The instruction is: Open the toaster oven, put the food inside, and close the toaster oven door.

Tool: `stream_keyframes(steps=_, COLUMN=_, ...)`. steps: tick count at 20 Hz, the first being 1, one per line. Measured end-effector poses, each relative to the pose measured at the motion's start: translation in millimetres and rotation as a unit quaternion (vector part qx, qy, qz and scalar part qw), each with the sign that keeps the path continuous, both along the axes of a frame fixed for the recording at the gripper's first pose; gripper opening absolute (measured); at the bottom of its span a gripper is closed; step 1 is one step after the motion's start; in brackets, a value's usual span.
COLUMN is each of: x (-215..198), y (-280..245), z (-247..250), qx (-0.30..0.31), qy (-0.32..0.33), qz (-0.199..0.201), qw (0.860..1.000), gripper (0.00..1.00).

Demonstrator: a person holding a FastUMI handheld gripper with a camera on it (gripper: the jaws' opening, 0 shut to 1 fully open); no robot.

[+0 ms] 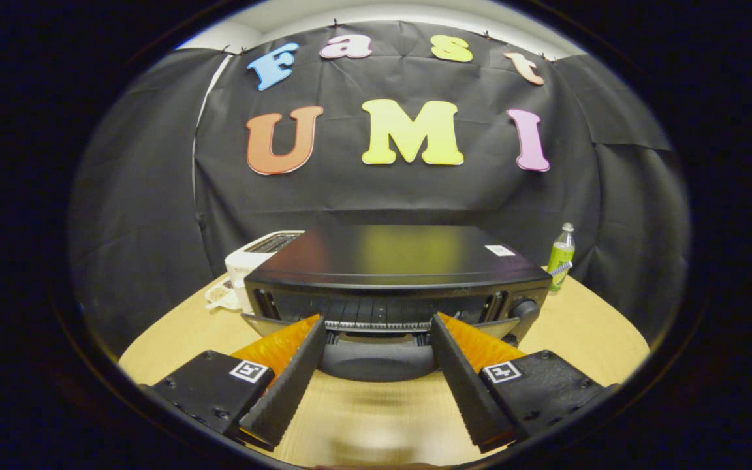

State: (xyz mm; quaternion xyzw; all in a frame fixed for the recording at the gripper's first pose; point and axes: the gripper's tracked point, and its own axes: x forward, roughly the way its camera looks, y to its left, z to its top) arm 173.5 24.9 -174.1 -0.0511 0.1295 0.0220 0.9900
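The black toaster oven (402,258) stands on the wooden table (585,333), just ahead of my fingers. Its door (265,324) hangs down and open, and the wire rack (376,313) shows inside the cavity. The door's dark handle (376,362) lies between my two fingers, closer to me than the oven. My gripper (377,320) is open, the fingers spread wide to either side of the handle, with their tips at the oven's mouth. A small white plate (219,297) with some food on it sits to the left of the oven.
A white pop-up toaster (255,258) stands behind the oven's left corner, beside the plate. A green bottle (561,256) stands at the oven's back right. The oven's control knob (525,308) is on its right front. Bare tabletop lies on both sides.
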Motion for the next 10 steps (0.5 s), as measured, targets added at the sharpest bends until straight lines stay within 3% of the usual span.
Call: stream_keyframes(steps=10, x=-56, y=-8, z=-54, qx=-0.025, qy=0.07, qz=-0.025, qw=0.997, gripper=1.0)
